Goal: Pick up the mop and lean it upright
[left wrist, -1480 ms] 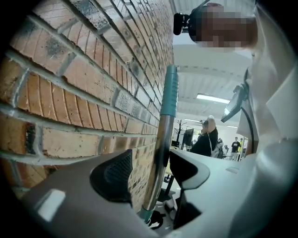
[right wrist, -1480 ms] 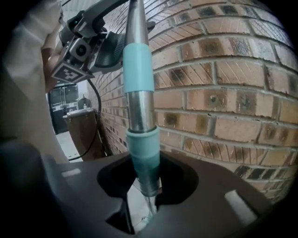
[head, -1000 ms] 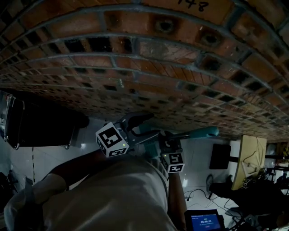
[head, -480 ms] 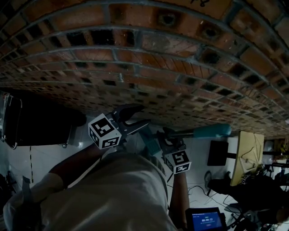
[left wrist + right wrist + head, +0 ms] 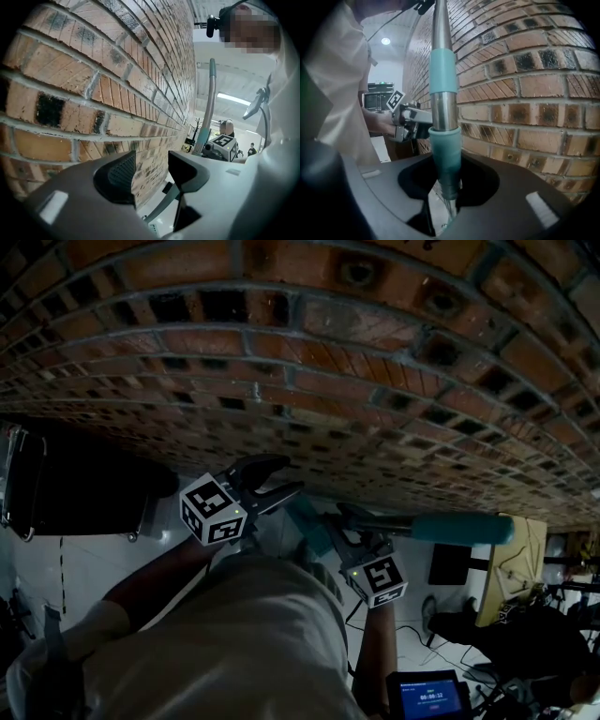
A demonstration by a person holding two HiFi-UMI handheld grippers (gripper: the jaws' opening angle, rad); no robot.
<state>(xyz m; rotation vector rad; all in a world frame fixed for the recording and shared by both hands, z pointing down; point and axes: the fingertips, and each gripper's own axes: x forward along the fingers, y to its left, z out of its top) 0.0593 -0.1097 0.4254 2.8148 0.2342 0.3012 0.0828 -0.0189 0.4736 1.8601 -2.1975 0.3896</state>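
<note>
Mid-lift, the teal-sleeved steel mop handle (image 5: 443,108) is pinched by the right gripper (image 5: 448,182). The empty left gripper (image 5: 151,165), jaws spread, has just been closing. Tipping the handle onto the red brick wall (image 5: 328,381) at twelve o'clock is judged the next move.

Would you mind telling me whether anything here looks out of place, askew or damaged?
Nothing looks damaged or spilled. The mop handle stands roughly upright beside the brick wall, clamped at its teal collar by the right gripper. Whether it touches the wall I cannot tell.
</note>
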